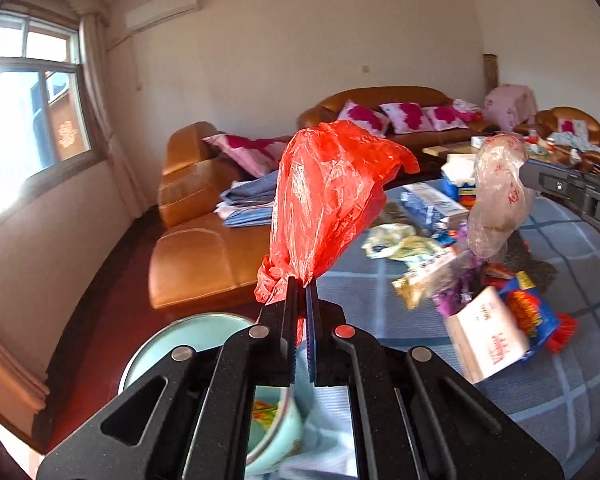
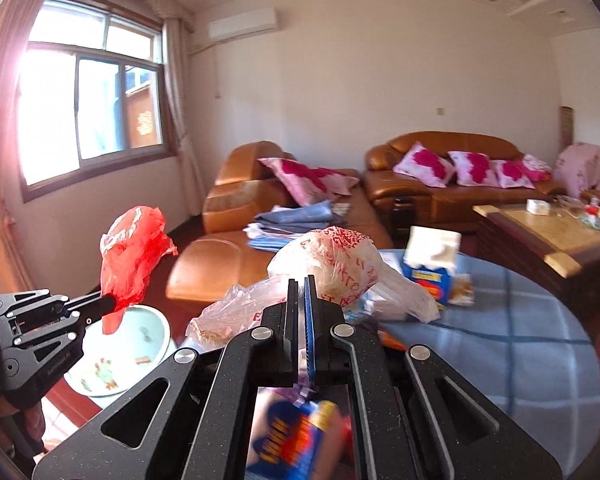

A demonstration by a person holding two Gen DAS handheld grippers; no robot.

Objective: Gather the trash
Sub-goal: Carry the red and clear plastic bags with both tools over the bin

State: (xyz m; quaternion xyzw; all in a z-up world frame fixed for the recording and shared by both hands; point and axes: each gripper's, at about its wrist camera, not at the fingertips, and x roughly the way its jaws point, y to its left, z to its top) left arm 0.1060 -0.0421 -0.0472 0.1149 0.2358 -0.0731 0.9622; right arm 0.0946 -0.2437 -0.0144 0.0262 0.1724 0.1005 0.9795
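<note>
Slipping is the likely risk: thin plastic could slide from either pinch and fall among the wrappers on the blue table [image 1: 380,308]. The left gripper [image 1: 301,280] is clamped on a red bag [image 1: 324,196] (at twelve o'clock); the right gripper [image 2: 301,280] clamps a clear printed bag [image 2: 332,264].

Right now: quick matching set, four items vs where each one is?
Items:
1. red plastic bag
2. clear printed bag
3. enamel basin
4. folded blue cloth

Places:
A. on the brown sofa
B. pinched in the left tool
C. low beside the table, under the red bag
D. pinched in the right tool

Pairs: 1-B, 2-D, 3-C, 4-A
</note>
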